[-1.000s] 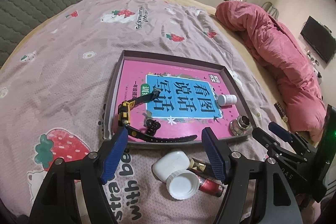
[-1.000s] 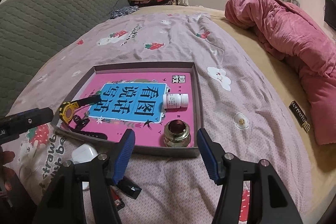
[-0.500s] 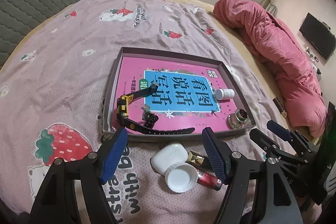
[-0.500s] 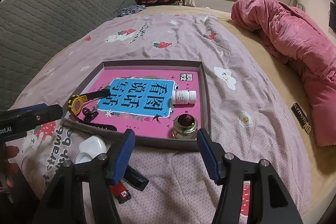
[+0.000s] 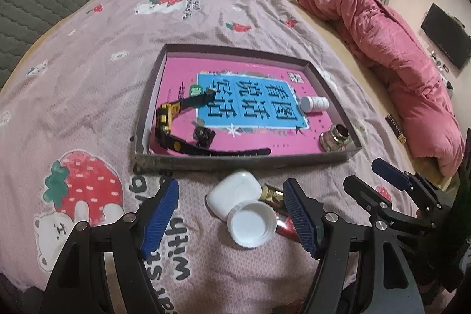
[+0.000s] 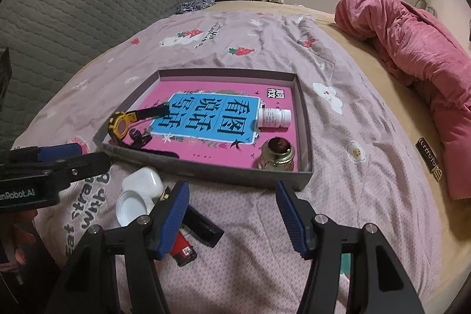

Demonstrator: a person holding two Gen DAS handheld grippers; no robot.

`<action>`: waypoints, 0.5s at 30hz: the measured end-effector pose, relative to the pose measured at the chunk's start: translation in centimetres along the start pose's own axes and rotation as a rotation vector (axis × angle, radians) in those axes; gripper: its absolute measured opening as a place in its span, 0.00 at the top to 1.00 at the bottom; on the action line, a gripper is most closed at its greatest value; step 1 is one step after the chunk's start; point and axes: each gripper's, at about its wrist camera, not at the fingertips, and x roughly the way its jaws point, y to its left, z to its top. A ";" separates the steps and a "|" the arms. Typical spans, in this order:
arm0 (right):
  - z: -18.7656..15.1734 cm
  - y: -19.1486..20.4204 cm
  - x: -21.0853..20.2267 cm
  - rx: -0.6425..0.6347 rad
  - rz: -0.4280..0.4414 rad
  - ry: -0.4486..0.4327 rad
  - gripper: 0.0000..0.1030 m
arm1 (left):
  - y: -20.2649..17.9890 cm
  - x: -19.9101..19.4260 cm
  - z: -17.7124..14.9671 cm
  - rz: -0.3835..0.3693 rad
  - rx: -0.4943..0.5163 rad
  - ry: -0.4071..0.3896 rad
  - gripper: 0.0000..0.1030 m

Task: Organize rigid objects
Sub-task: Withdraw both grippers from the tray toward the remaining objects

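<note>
Two grippers over a bed with a pink strawberry-print sheet (image 5: pixel 88 72), both tilted down toward a shallow grey tray (image 5: pixel 247 161). Left gripper (image 5: pixel 232 214) wide open, nothing between its blue pads (image 5: pixel 160 215), poised just above a small cluster lying on the sheet at the tray's near wall. Right gripper (image 6: pixel 232 214) likewise spread wide and empty, only bare sheet in the gap.

Inside the tray: a pink book (image 5: pixel 265 96) with a blue title panel covering the floor; a yellow-and-black watch (image 5: pixel 167 119) lying at the left end, strap trailing along the near wall; a small black clip-like piece (image 5: pixel 203 136) just beside the strap; a white pill bottle (image 5: pixel 315 103) on its side by the right wall; a short glass jar (image 5: pixel 335 137) upright in the near right corner.

Outside the tray, on the sheet, just beside its near wall: a white earbud case (image 5: pixel 232 192), a white round lid (image 5: pixel 253 224) open side up and touching the case, a gold-and-black lipstick tube (image 6: pixel 200 225) and a red lighter (image 6: pixel 182 249) partly hidden behind the right gripper's left pad. Bunched along the bed's right side, a pink quilt (image 5: pixel 397 55).
</note>
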 end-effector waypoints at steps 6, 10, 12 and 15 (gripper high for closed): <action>-1.3 0.8 -0.1 -0.034 0.013 0.021 0.41 | 0.1 0.2 -0.9 0.009 0.003 0.024 0.28; -2.0 1.2 0.0 -0.044 0.020 0.033 0.41 | 0.3 0.3 -1.4 0.015 0.003 0.037 0.28; -2.2 1.3 0.0 -0.044 0.022 0.038 0.41 | 0.1 0.4 -1.6 0.018 0.010 0.045 0.28; -2.4 1.5 0.2 -0.052 0.020 0.046 0.41 | -0.2 0.4 -1.8 0.020 0.020 0.051 0.28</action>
